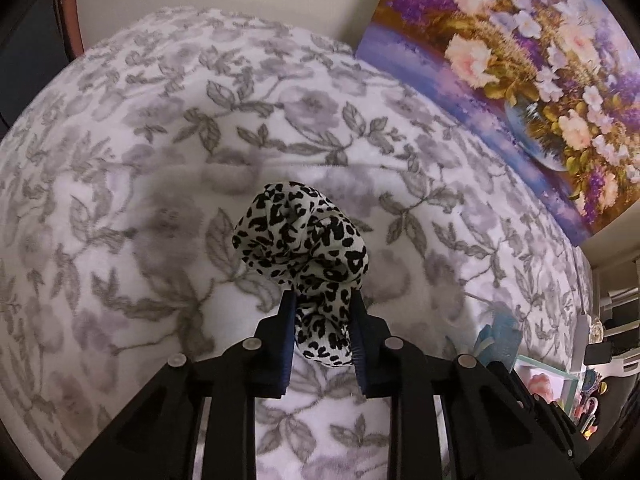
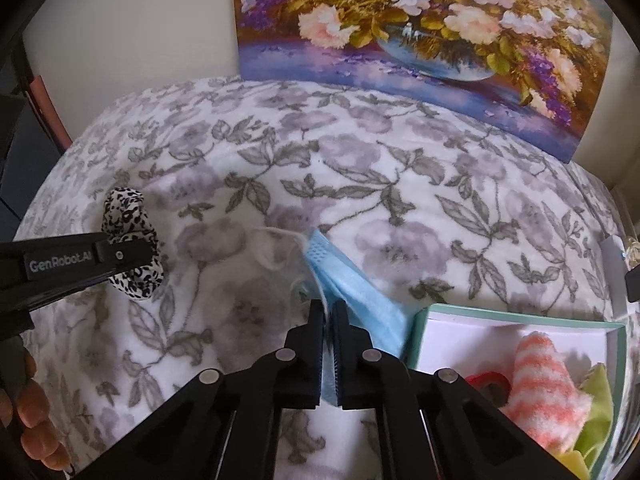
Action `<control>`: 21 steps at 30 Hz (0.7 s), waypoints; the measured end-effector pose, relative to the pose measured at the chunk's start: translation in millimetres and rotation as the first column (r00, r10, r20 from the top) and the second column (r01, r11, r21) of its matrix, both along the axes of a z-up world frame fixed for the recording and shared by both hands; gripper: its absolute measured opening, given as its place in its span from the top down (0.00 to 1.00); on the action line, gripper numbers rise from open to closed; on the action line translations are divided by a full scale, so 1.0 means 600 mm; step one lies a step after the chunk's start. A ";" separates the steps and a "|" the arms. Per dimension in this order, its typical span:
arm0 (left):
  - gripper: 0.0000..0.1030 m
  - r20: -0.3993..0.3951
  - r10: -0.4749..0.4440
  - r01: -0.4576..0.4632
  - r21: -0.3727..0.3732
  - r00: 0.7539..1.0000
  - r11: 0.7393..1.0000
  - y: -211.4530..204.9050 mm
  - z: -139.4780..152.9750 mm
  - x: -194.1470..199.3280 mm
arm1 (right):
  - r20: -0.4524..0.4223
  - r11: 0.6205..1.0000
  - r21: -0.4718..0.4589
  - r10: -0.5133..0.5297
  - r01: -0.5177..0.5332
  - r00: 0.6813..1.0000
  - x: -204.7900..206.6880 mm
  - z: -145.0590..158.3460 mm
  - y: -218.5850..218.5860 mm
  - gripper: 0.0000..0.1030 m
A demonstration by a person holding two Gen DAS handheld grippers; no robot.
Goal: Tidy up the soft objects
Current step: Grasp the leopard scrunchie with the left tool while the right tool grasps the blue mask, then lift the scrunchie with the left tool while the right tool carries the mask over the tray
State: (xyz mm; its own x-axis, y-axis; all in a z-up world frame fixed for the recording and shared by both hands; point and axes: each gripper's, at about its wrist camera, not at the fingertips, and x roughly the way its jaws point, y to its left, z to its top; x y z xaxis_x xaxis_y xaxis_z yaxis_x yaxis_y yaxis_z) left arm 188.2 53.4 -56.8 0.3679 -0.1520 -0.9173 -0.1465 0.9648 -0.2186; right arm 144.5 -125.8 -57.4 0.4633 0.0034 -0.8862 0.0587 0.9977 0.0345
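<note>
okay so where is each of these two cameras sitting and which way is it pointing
Left wrist: sits on the left gripper, looking down its fingers at the leopard scrunchie it pinches over the blanket.
Right wrist: sits on the right gripper, looking down at the blue mask it pinches beside the box; a hand shows.
Shared: scrunchie, blanket, flower painting.

Floral blanket (image 2: 360, 184) lies open between both hand-held grippers and ahead to the painting (image 2: 420, 32), which bounds the far side. Teal box (image 2: 516, 314) obstructs near right.
</note>
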 end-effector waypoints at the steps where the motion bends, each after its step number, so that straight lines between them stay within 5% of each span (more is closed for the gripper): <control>1: 0.75 0.006 0.002 -0.002 0.005 1.000 1.000 0.001 0.007 -0.004 | 0.004 1.000 0.000 -0.001 0.001 1.000 -0.004 0.006 -0.001 0.97; 21: 0.75 0.129 -0.093 0.088 0.042 0.987 0.995 -0.066 0.110 -0.137 | 0.074 0.996 0.053 -0.074 0.071 0.994 -0.139 0.117 -0.048 0.97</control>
